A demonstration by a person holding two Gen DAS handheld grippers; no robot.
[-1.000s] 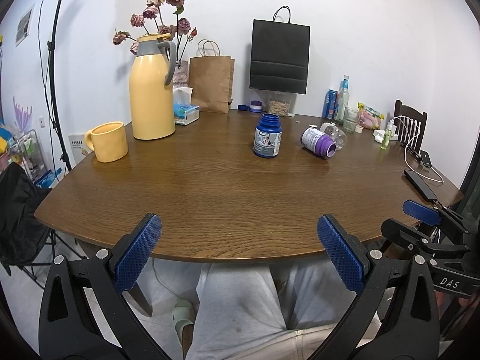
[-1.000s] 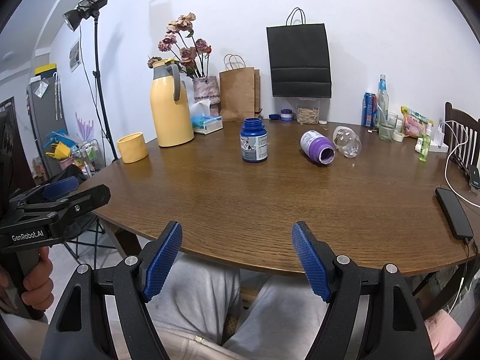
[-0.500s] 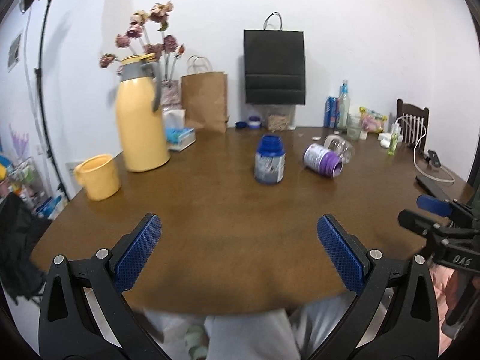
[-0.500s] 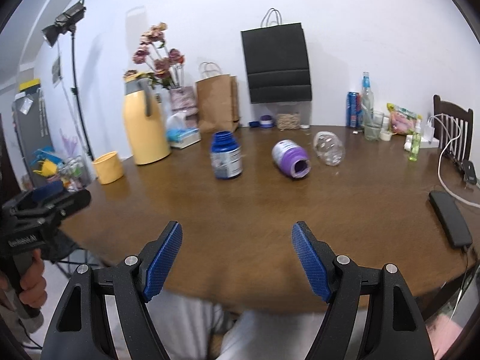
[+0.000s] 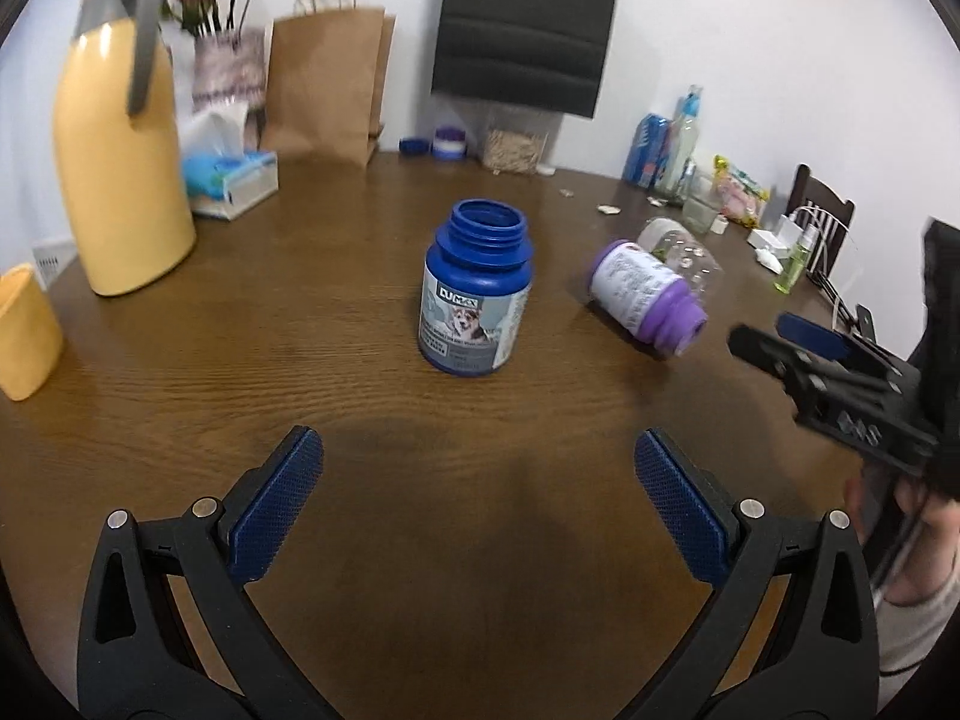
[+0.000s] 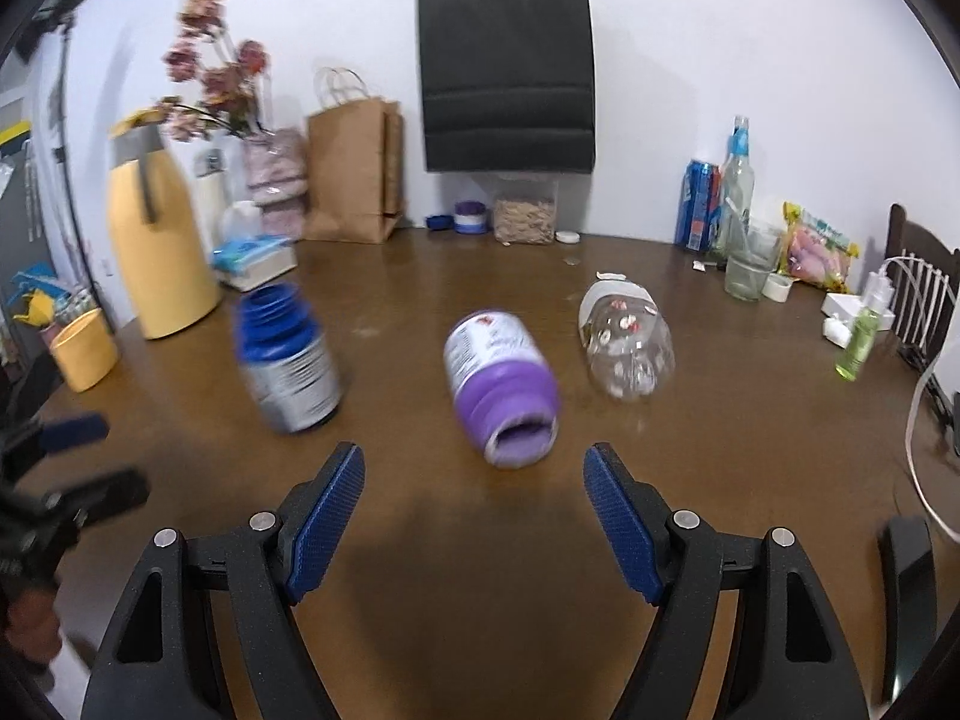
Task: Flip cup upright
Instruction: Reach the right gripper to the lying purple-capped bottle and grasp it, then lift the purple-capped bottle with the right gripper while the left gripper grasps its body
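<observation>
On the table (image 6: 750, 420), the purple bottle (image 6: 501, 387) lies sideways; right gripper (image 6: 474, 516), jaws spread, approaches; next, grasp it.

At the left edge of the left wrist view, the yellow mug (image 5: 24, 333) is cut off. In the right wrist view, motion blur smears the blue bottle (image 6: 287, 360) left of centre, leaving its label unreadable. The phone (image 6: 909, 594) at lower right is blurred and partly cropped.
</observation>
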